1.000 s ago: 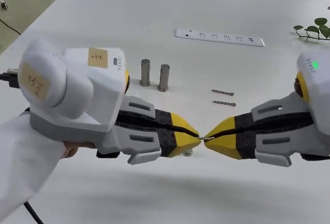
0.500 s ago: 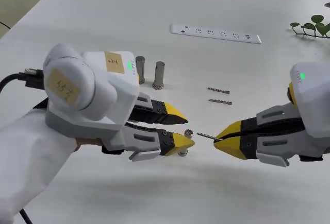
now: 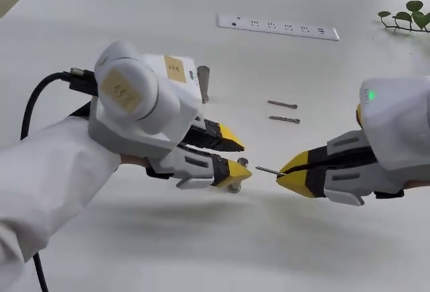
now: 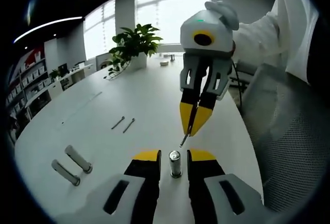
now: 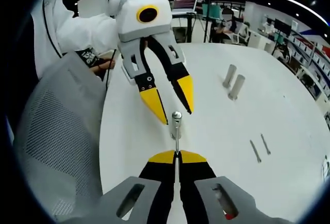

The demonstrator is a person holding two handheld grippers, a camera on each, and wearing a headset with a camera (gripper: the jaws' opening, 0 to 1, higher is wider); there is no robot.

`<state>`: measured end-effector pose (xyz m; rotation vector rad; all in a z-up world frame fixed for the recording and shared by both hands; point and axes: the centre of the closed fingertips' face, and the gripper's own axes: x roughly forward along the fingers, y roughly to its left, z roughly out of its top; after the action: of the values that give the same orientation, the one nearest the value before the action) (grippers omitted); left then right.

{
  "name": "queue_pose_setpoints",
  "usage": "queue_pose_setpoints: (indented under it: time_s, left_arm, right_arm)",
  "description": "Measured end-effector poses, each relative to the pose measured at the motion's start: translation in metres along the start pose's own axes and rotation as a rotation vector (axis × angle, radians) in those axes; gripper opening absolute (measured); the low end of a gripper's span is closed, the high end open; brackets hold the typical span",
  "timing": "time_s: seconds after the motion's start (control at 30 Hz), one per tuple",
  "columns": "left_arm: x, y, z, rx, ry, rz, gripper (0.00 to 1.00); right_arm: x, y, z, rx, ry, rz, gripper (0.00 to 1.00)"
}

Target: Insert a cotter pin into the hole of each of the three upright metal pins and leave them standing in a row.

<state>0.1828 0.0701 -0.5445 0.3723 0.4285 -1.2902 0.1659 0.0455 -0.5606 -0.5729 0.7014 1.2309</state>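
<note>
- The metal pin I am working on stands upright on the table, between the spread jaws of the left gripper. The jaws bracket it with a gap on each side and do not clamp it.
- The cotter pin is pinched in the shut jaws of the right gripper and sticks out level toward the top of the metal pin. In the head view its tip sits just beside the pin and apart from it. I cannot tell from the right gripper view whether it meets the hole.
- By my reading no insertion is finished. This first one is at the lining-up stage.
- The two other metal pins stand side by side well apart from the grippers, and I see no cotter pin in either.
- Two spare cotter pins lie flat on the table beyond the right gripper. That fits two more insertions being left to do.
- There is bare tabletop between the working pin and the standing pair, so the row can be formed there.
- The power strip and plant sit far back, out of my way.
- The gripper views show the curved table edge near the working pin, with a mesh chair beyond it. I would keep any nudges directed inward.
</note>
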Motion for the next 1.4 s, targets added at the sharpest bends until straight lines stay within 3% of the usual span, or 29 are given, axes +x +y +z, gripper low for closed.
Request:
queue_pose_setpoints:
  time_s: [0.23, 0.83, 1.2, 1.4]
  left_arm:
    - [0.001, -0.003, -0.005, 0.002, 0.015, -0.018, 0.07]
    - [-0.002, -0.005, -0.006, -0.014, 0.02, -0.022, 0.06]
    - [0.0, -0.006, -0.006, -0.003, 0.024, -0.03, 0.06]
    - [0.0, -0.005, -0.007, -0.001, 0.026, -0.028, 0.06]
  right_arm:
    - [0.004, -0.001, 0.002, -0.007, -0.002, 0.011, 0.0]
    - [0.017, -0.002, 0.01, -0.04, -0.002, 0.028, 0.0]
    - [0.026, -0.001, 0.019, -0.144, 0.009, 0.049, 0.0]
    - [0.027, -0.003, 0.021, -0.155, 0.002, 0.047, 0.0]
